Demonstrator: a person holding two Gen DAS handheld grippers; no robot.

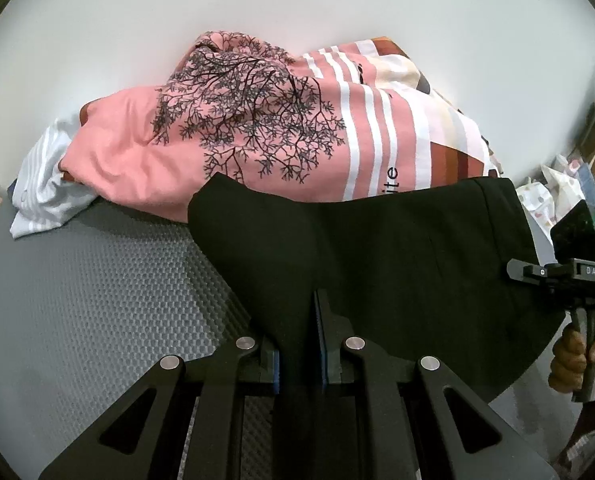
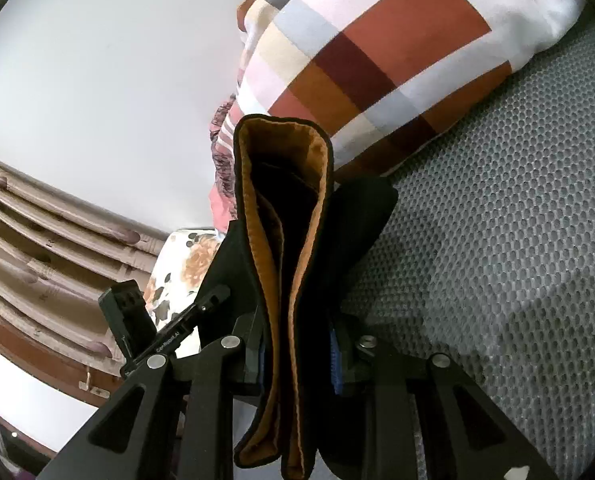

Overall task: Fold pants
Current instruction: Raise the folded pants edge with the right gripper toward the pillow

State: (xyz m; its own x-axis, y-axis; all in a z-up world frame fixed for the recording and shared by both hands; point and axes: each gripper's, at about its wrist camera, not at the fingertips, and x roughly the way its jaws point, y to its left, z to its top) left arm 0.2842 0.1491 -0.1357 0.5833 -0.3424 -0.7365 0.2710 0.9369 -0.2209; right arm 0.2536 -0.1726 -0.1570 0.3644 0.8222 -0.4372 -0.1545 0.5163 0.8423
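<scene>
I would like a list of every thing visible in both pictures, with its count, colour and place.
pants: one, black with tan lining, held up over the mat
mat: one, grey, textured, beneath everything
pink cloth: one, tree print, behind the pants
striped cloth: one, white, left of the pink cloth
pillow: one, checked brown and white, on the mat
left gripper: shut on pants
right gripper: shut on pants
hand: one, holding the right gripper's handle
</scene>
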